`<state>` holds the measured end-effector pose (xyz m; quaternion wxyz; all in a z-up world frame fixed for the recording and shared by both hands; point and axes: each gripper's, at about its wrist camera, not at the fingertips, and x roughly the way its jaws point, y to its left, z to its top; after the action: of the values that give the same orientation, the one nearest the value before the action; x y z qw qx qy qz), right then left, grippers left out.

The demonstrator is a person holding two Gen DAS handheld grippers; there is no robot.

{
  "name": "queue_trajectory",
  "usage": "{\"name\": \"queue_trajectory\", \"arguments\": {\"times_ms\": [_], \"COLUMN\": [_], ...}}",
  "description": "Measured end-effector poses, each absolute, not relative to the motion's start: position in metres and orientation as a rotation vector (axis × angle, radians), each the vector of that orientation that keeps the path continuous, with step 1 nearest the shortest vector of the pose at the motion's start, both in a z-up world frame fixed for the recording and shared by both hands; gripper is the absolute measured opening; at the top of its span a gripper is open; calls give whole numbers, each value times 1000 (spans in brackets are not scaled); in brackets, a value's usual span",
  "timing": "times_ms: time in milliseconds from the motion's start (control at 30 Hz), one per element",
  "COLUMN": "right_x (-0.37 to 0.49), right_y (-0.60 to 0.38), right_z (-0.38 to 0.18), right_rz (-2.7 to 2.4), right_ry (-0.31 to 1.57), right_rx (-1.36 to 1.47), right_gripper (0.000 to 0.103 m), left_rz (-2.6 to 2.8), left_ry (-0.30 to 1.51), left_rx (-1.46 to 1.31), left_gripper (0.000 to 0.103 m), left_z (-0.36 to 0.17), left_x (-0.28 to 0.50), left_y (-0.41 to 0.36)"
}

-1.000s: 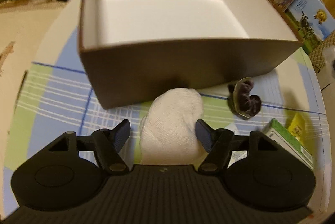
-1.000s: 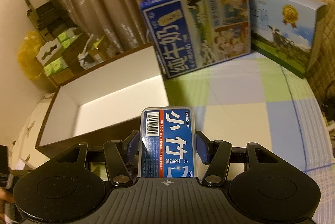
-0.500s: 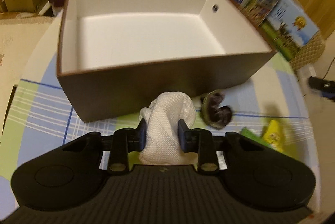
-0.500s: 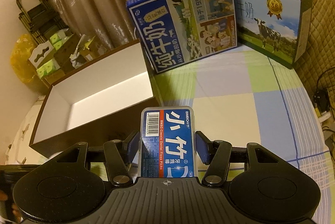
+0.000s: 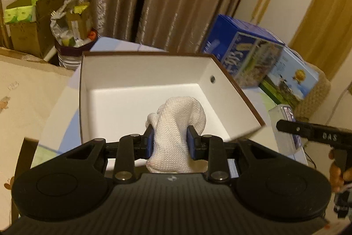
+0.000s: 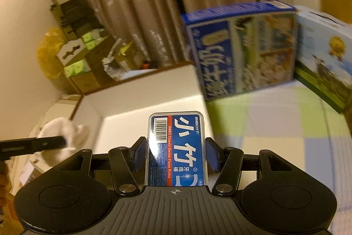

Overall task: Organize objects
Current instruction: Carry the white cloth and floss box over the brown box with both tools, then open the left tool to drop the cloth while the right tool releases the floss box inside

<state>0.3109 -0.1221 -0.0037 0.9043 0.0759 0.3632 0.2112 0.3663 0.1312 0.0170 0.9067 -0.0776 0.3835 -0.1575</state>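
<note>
Pinching the white cloth (image 5: 176,125) in our left gripper (image 5: 170,142) and the floss box (image 6: 177,147) in our right gripper (image 6: 176,153), we risk colliding over the box (image 5: 231,92).

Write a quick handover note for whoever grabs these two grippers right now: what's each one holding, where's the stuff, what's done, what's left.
Left gripper: shut on the white cloth, held above the open brown box.
Right gripper: shut on the dental floss picks case, at the box's near right corner, beside the milk cartons.
Done: both items picked up; the visible box floor looks empty.
Left: release the cloth into the box, then bring the case over the opening and drop it in.
</note>
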Motion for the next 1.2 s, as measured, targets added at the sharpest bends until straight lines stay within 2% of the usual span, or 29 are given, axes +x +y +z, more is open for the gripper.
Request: {"name": "queue_trajectory", "arguments": {"times_ms": [267, 567, 733, 800, 867, 933, 1067, 1133, 1200], "right_x": [359, 396, 408, 412, 415, 418, 416, 414, 412], "right_y": [-72, -41, -41, -41, -43, -46, -48, -51, -56], "right_z": [-18, -63, -82, -85, -86, -85, -78, -74, -70], "right_rz": [512, 500, 486, 479, 479, 481, 485, 497, 495], "right_ry": [767, 877, 937, 947, 960, 971, 938, 934, 924], "right_rx": [125, 46, 44, 44, 62, 97, 108, 127, 149], "right_gripper": [54, 54, 54, 54, 54, 54, 59, 66, 67], "left_rz": [-271, -203, -198, -197, -197, -196, -193, -193, -193], "left_ry": [852, 964, 990, 980, 976, 965, 947, 938, 930], "left_rx": [-116, -128, -126, -122, -128, -125, -116, -114, -115], "left_gripper": [26, 26, 28, 33, 51, 58, 72, 75, 78], "left_z": [-8, -61, -74, -74, -72, -69, -62, -58, -54], "left_x": [417, 452, 459, 460, 461, 461, 459, 457, 455], "left_y": [104, 94, 92, 92, 94, 96, 99, 102, 106]}}
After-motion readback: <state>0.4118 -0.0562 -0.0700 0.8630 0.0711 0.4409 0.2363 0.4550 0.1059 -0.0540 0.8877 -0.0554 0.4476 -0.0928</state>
